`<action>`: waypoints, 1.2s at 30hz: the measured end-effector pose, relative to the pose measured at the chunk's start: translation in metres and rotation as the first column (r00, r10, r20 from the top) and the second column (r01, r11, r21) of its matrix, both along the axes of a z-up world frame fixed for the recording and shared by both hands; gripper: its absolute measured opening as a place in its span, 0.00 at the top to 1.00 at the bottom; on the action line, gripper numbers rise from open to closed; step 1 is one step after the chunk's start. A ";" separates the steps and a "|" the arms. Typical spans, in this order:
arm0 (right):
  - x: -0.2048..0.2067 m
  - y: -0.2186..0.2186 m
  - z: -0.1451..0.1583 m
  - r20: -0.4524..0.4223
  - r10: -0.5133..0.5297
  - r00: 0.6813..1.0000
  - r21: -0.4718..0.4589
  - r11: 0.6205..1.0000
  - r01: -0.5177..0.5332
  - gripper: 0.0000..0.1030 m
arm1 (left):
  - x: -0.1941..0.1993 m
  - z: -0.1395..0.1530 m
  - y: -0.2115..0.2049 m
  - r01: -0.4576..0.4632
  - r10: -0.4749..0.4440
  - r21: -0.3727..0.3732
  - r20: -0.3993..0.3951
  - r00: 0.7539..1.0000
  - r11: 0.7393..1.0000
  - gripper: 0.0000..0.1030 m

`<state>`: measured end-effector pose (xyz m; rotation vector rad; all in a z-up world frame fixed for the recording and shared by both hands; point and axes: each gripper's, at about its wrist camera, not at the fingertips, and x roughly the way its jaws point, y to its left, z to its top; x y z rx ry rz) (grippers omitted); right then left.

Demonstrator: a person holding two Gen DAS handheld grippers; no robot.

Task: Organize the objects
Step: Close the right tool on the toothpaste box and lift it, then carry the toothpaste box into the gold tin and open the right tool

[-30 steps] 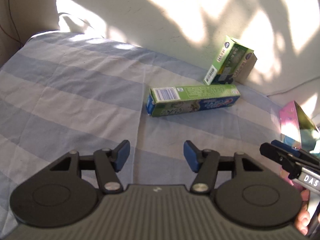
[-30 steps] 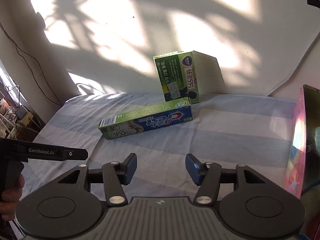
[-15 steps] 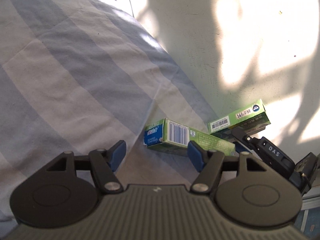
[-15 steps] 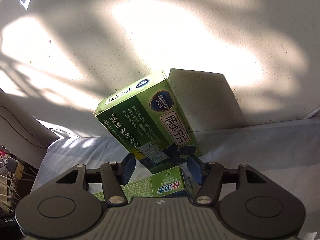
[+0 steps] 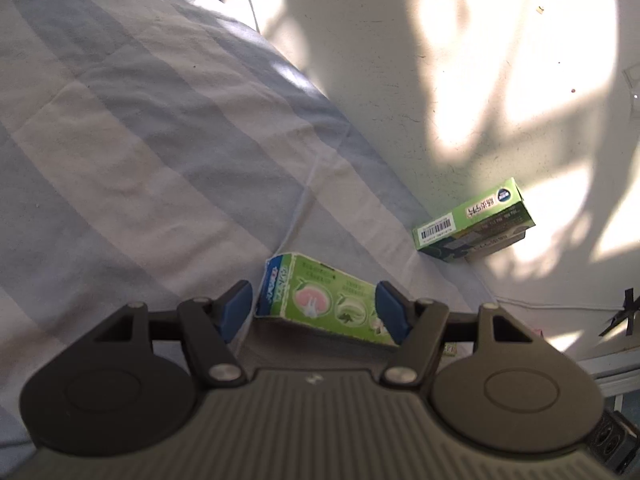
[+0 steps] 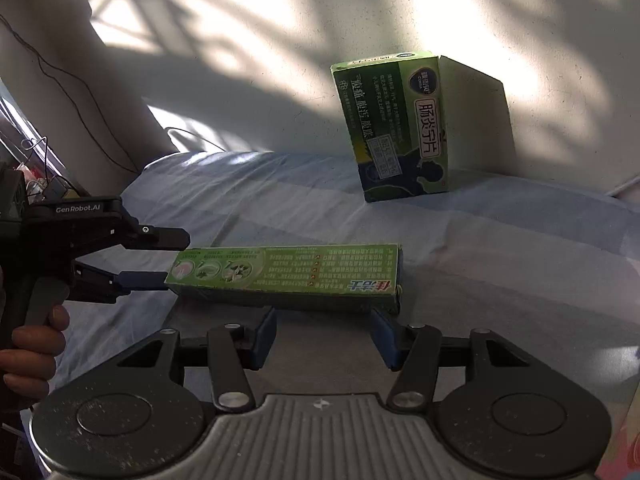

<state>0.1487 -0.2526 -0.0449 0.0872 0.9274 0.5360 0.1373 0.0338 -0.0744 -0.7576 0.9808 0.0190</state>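
Observation:
A long green toothpaste box lies crosswise on the striped sheet, with a dark shadow under it. My left gripper brackets the box's blue left end. One pad is right at the end face, but I see no firm squeeze. My right gripper has its jaws closing. The box runs across just past its fingertips and nothing is between the pads. A green medicine box leans on the wall behind.
A sunlit white wall bounds the bed at the back, and cables hang at its left. A person's hand holds the left gripper's handle. A pink object shows at the bottom right corner.
The toothpaste box now shows its picture face between the left jaws; before, it lay ahead of them. The right gripper has drawn back from the medicine box to the toothpaste box.

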 end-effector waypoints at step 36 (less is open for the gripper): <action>-0.052 0.008 0.025 0.199 0.043 0.979 -0.234 0.972 0.005 0.25 | -0.059 0.047 -0.066 0.143 -0.169 0.245 0.090 0.981 0.959 0.40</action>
